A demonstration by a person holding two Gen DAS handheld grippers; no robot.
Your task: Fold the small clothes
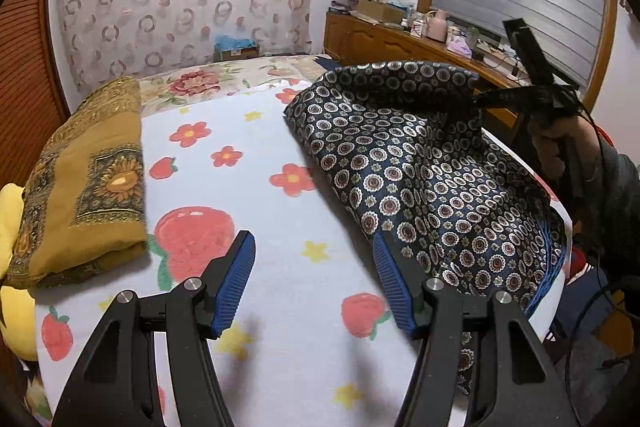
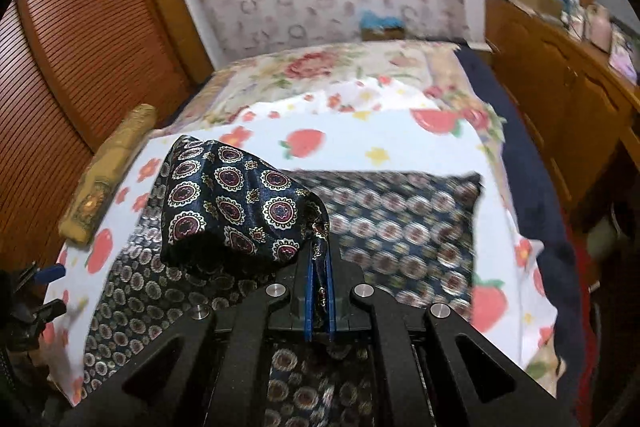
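Strawberry-print sheet point(image 1: 280, 131) covers the bed where you work, a folded mustard blanket point(image 1: 88, 183) lying at nine o'clock. Your left tongs point(image 1: 314, 251) hang with jaws apart above bare sheet, gripping nothing, their right pad just at the near edge of the navy medallion-print cloth point(image 1: 420, 179). Your right tongs point(image 2: 319, 267) are clamped on a corner of that cloth point(image 2: 240, 203), lifting it clear and over toward ten o'clock while the rest lies flat on the bed.

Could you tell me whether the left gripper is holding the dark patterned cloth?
No, the left gripper is open above the sheet, beside the dark patterned cloth.
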